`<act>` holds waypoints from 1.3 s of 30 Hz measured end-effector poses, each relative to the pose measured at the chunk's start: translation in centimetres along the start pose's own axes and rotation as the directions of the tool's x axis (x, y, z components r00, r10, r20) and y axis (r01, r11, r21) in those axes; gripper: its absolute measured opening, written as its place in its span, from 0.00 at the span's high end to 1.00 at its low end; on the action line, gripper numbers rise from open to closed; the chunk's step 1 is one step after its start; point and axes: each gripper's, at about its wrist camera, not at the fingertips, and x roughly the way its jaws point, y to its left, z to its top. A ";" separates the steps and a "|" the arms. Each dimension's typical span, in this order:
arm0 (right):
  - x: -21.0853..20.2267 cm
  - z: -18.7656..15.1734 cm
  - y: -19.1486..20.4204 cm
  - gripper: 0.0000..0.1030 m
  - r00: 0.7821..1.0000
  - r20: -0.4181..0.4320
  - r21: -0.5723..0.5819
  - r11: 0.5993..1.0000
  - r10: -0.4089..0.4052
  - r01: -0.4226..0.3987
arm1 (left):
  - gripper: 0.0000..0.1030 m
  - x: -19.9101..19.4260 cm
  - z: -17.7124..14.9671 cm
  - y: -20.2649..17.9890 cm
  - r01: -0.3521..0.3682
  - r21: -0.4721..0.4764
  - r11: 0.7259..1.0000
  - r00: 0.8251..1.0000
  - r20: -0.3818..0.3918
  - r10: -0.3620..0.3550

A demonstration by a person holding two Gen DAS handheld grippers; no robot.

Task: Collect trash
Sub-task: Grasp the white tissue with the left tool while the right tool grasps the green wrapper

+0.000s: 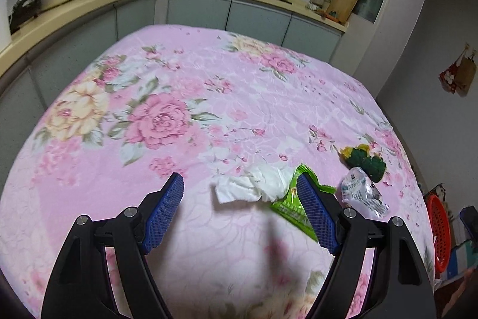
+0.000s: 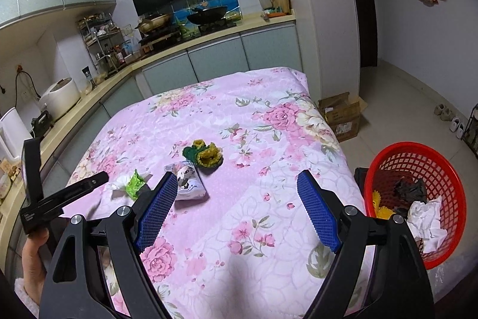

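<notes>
Left gripper [image 1: 240, 190], fingers wide apart and empty, above the floral table [image 1: 179, 97]; crumpled white tissue [image 1: 257, 184] and green wrapper [image 1: 286, 199] at its 2 o'clock. Right gripper [image 2: 234, 187] likewise spread, holding nothing; red basket [image 2: 442, 169] at 3 o'clock.

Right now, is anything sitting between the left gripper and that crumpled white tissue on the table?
Nothing visible blocks it. The left gripper has its jaws open, with bare cloth between them and the crumpled white tissue. The green wrapper lies against the tissue's right side, under the right jaw, so it could get caught too.
</notes>
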 end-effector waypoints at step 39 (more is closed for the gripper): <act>9.6 0.2 10.9 0.23 0.969 -0.187 -0.205 0.958 0.165 -0.202 | 0.77 -0.4 -0.1 3.6 -0.018 -0.029 0.999 0.998 0.053 0.020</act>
